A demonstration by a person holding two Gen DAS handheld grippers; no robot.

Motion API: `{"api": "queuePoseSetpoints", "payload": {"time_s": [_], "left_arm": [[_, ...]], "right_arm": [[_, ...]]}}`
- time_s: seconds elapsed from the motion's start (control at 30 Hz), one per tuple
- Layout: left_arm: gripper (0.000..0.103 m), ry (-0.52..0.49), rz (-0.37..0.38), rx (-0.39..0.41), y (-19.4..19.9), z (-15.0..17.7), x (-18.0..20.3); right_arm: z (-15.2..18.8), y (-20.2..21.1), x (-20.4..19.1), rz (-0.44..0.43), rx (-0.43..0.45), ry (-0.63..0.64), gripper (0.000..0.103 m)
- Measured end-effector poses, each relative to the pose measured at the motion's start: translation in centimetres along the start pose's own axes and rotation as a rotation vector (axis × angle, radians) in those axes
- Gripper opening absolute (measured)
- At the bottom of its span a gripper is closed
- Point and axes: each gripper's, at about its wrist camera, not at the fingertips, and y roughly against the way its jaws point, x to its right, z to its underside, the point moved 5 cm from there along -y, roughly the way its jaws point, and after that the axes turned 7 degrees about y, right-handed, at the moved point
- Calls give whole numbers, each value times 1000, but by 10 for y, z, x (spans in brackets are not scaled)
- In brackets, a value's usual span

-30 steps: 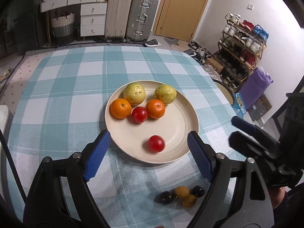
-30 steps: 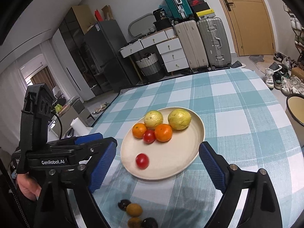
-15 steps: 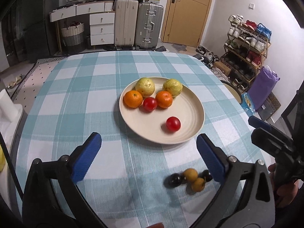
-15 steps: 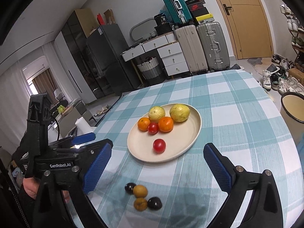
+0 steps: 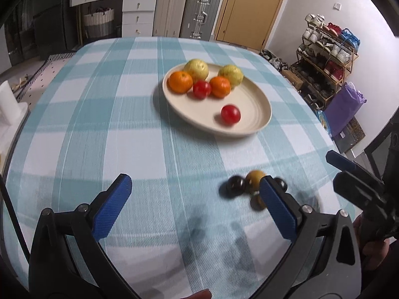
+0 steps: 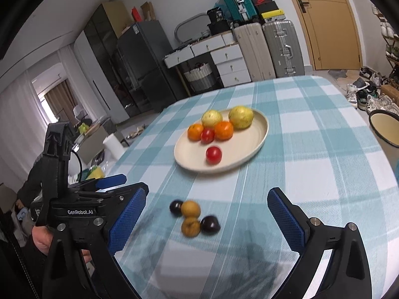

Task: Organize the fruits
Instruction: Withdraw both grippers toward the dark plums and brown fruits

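Note:
A cream plate point(image 5: 251, 94) point(image 6: 256, 134) on the checked tablecloth holds two yellow-green guavas point(image 5: 197, 68), two oranges point(image 5: 180, 81) and two red tomatoes; one tomato point(image 5: 230, 114) point(image 6: 213, 155) lies apart near the front rim. A cluster of two dark plums and two brown fruits point(image 5: 251, 185) point(image 6: 193, 215) lies on the cloth in front of the plate. My left gripper point(image 5: 194, 194) is open and empty, its right finger beside the cluster. My right gripper point(image 6: 207, 211) is open and empty, with the cluster between its fingers.
The round table edge curves off on both sides. A cream bin point(image 6: 385, 129) stands on the floor at the right. Suitcases point(image 5: 184, 12), drawers and a shoe rack point(image 5: 326, 49) line the room behind the table. The other gripper shows at the edge of each view.
Both grippers have pulled back from the plate toward the near side of the table. The small fruit cluster now sits between the right gripper's fingers. The loose tomato rolled slightly on the plate.

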Motion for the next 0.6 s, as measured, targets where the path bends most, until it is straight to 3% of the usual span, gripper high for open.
{"api": "queuePoseSetpoints", "payload": {"time_s": [0.6], "left_arm": [[102,-4,4,-38,-3,23,-21]], "right_arm": [[39,-28,-30,-47,-121,6,99]]}}
